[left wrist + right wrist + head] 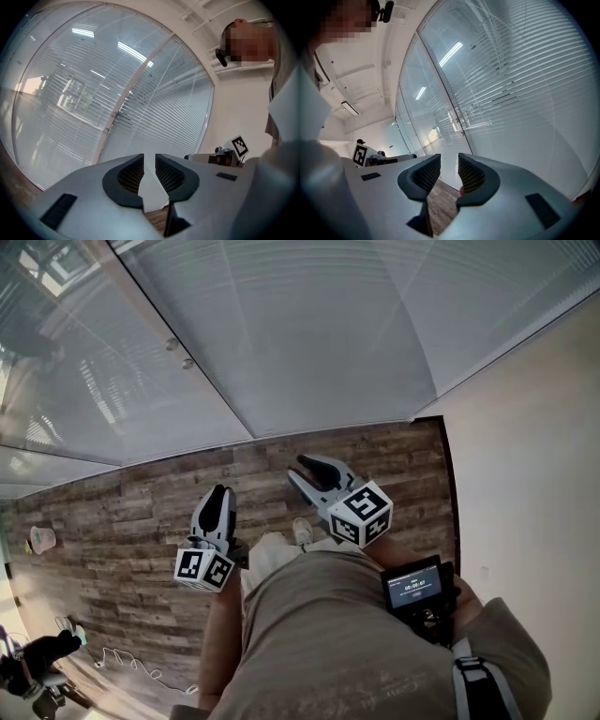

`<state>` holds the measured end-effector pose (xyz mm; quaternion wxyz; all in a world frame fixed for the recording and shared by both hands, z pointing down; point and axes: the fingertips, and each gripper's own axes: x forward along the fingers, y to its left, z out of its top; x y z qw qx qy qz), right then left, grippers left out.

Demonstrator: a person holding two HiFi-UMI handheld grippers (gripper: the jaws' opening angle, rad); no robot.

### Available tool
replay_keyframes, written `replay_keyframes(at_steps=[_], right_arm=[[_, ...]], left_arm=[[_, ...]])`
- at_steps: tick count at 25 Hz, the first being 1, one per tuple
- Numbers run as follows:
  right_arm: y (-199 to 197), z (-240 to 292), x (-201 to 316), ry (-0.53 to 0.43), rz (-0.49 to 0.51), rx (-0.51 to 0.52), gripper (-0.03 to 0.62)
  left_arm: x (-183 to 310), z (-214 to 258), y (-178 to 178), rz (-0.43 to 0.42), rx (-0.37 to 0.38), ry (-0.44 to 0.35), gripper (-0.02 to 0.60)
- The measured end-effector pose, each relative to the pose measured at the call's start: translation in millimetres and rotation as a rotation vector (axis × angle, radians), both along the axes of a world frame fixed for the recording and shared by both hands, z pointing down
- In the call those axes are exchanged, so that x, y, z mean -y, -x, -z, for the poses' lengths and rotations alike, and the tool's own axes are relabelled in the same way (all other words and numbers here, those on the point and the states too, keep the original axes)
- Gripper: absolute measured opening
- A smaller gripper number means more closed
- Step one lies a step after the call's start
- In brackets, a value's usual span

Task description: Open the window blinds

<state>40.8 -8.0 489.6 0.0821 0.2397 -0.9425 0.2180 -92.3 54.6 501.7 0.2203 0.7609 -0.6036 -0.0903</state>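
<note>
Closest in, the person's tan clothing (319, 634) fills the bottom of the head view, with a small black screen (412, 585) at the right hip. Just ahead, both tools are held out low over the wooden floor (122, 521). The left gripper (221, 493) has its jaws a narrow slit apart with nothing between them. The right gripper (302, 468) stands a little wider and is also empty (its own view shows only floorboards through the gap). A shoe (302, 531) shows between the two. Loose white cable (131, 664) lies near the floor's lower left corner. Farther on, where the boards end, a glass wall (94, 381) rises. The blinds (319, 334) cover it from the floor's far edge upward and reach the plain wall (534, 446) on the right. Their slats look turned flat and shut, though the glare makes that hard to be sure of. Neither tool touches them.
</note>
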Motion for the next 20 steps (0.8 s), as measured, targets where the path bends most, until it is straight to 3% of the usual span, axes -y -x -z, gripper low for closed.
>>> replay_keyframes(at_steps=[7, 20], right_arm=[[-2.8, -5.4, 6.5, 0.016, -0.012, 0.013, 0.109], [28.7, -15.6, 24.8, 0.036, -0.007, 0.003, 0.109]], left_arm=[[1.5, 0.6, 4.5, 0.006, 0.026, 0.015, 0.071], [21.0, -12.1, 35.3, 0.011, 0.013, 0.036, 0.071]])
